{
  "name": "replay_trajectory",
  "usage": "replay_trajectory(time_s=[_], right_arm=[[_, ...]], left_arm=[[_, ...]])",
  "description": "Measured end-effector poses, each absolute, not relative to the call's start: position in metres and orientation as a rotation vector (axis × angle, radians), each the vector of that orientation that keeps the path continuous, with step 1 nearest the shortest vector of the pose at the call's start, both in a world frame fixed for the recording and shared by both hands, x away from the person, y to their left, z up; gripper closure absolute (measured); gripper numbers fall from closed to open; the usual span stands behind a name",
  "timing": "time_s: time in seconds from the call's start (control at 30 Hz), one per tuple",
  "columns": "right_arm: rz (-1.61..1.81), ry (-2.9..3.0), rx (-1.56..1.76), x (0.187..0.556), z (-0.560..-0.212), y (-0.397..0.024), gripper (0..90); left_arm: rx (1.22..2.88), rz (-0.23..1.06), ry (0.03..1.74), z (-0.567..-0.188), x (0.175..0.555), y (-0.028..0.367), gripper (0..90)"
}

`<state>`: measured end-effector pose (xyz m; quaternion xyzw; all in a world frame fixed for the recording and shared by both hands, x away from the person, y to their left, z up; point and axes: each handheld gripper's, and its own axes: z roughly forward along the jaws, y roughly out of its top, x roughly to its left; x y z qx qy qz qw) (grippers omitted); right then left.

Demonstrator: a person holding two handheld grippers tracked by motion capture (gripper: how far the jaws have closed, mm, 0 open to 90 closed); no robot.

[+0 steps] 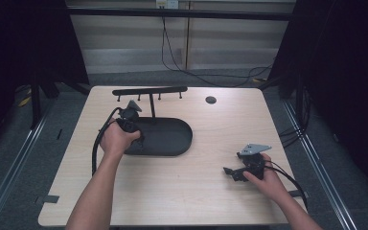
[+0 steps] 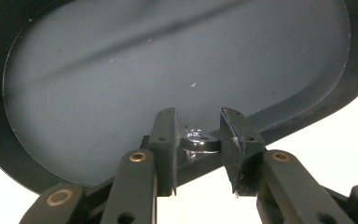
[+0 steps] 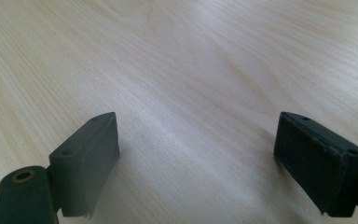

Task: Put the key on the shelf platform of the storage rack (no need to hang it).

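A black oval tray [image 1: 170, 136] lies on the wooden table, with a thin post and T-shaped bar [image 1: 149, 90] rising from its far edge. My left gripper [image 1: 137, 137] is over the tray's near-left rim, held by a hand. In the left gripper view this gripper [image 2: 198, 115] is shut on a small shiny silver ring [image 2: 196, 140], just above the tray's rim [image 2: 307, 119]. My right gripper [image 1: 230, 174] rests low at the table's front right, pointing left. In its own view the right gripper [image 3: 196, 128] stands wide open over bare wood.
A round dark grommet [image 1: 211, 99] sits in the table near the back edge. Cables trail from both grippers and across the floor behind the table. Dark curtains flank both sides. Bare wood [image 1: 206, 158] lies between the tray and my right gripper.
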<state>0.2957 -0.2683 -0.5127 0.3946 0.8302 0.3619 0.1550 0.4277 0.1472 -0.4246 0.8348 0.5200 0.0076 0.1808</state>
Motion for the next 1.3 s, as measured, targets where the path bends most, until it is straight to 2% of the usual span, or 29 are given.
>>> replay_trajectory(time_s=[1.3], right_arm=[[1.036,2.38,1.128,0.296,-0.513,-0.269,13.6]], left_arm=[[2.329,0.086,1.441,-0.442,0.436,0.143,66.6]])
